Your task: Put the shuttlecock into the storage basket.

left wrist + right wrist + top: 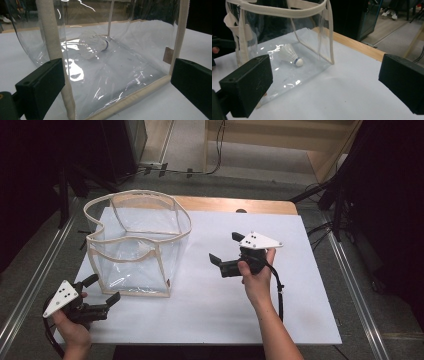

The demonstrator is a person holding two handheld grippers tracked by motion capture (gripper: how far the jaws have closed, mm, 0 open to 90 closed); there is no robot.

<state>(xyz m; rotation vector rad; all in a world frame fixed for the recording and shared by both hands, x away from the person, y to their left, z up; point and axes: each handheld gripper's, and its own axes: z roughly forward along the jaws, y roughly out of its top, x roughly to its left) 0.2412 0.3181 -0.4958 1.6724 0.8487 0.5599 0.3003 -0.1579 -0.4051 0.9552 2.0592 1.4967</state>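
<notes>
So we've got both claws wide open and empty, left gripper (pixel 102 295) at the clear bag's (pixel 135 247) near corner, right gripper (pixel 225 252) off to its side, shuttlecock (pixel 292 58) lying inside on the bottom, and honestly any clumsy nudge probably tips that floppy bag.

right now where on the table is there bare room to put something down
The widest free patch is the white table top right of the clear bag, around and beyond the right tongs. A narrower strip runs along the near edge between the two hands. The left side is crowded: the bag, holding a shuttlecock, stands there with the left tongs close against its near corner.
</notes>
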